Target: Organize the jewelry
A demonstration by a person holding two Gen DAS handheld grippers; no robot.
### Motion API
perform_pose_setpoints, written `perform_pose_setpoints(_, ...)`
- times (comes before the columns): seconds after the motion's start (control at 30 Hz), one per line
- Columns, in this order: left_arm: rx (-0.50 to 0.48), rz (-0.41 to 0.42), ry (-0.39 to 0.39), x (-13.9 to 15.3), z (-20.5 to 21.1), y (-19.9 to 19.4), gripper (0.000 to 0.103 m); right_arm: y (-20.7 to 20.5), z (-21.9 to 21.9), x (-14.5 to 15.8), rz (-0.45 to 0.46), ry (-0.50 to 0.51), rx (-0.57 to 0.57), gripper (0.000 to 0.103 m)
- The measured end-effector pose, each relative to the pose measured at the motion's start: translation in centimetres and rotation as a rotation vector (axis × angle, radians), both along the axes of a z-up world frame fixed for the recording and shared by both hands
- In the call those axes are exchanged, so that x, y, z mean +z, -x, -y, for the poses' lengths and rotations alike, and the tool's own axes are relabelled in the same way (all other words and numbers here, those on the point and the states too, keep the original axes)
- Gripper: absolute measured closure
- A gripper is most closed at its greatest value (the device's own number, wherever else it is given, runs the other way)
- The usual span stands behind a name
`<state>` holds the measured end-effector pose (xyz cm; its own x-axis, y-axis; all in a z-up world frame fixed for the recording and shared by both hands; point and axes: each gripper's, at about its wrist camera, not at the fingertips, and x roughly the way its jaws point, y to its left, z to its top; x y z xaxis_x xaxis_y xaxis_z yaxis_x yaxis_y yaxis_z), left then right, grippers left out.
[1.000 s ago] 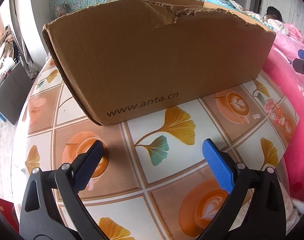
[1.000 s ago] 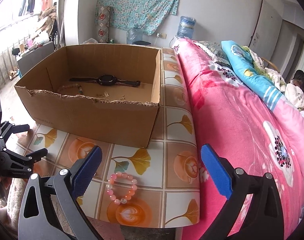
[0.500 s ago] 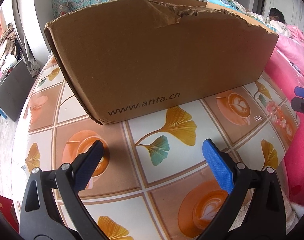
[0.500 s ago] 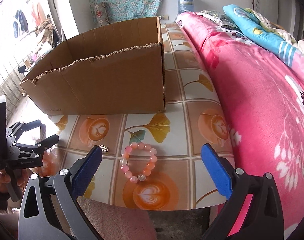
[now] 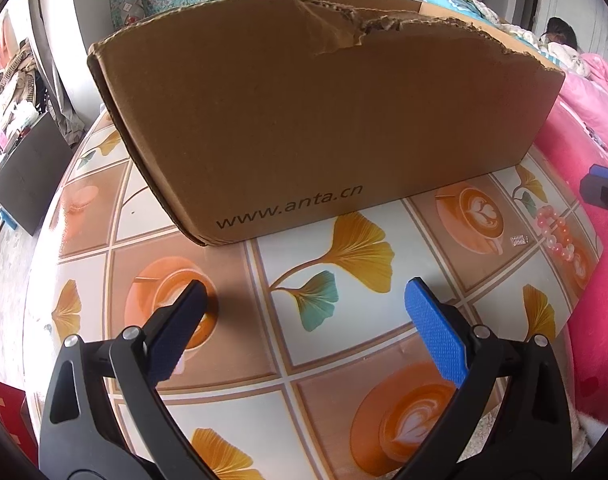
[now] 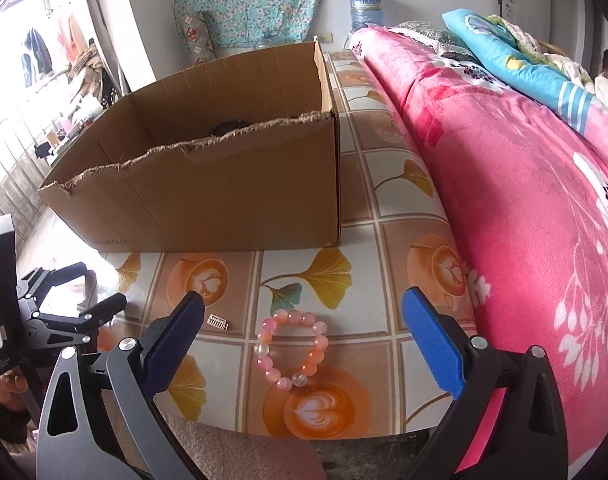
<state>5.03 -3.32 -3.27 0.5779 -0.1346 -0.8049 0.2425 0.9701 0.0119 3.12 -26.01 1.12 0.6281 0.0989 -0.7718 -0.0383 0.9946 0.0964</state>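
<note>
2 hand-held grippers, left (image 5: 304,304) and right (image 6: 302,318), gape empty over the tiled table (image 6: 388,208) beside a pink bed (image 6: 524,184).

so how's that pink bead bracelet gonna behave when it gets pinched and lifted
The pink bead bracelet is a loop of separate round beads, so it will probably sag rather than hold its ring shape. The glossy beads look smooth and may slip from the right hand-held gripper, whose jaws stand wide open. It looks light.

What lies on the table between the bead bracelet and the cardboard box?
Only bare patterned tablecloth. In the right wrist view, the bracelet sits apart from the box; a small metal clip lies off to the bracelet's left.
</note>
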Motion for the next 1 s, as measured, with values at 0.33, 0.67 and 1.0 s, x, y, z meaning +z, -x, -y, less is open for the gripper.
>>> perform_pose_setpoints(0.33, 0.002, 0.012, 0.001, -0.1, 0.2, 0.5, 0.007, 0.8, 0.3, -1.2, -0.042, -0.029, 0.018, 0.007)
perform_pose_setpoints(0.67, -0.048, 0.015, 0.007, 0.0, 0.0, 0.9, 0.007, 2.6, -0.8, -2.0, -0.050, 0.011, 0.071, 0.007)
perform_pose_setpoints(1.0, -0.337, 0.209, -0.014, 2.5, 5.8, 5.9, 0.008, 2.8, 1.4, -0.8, 0.028, -0.042, -0.030, 0.007)
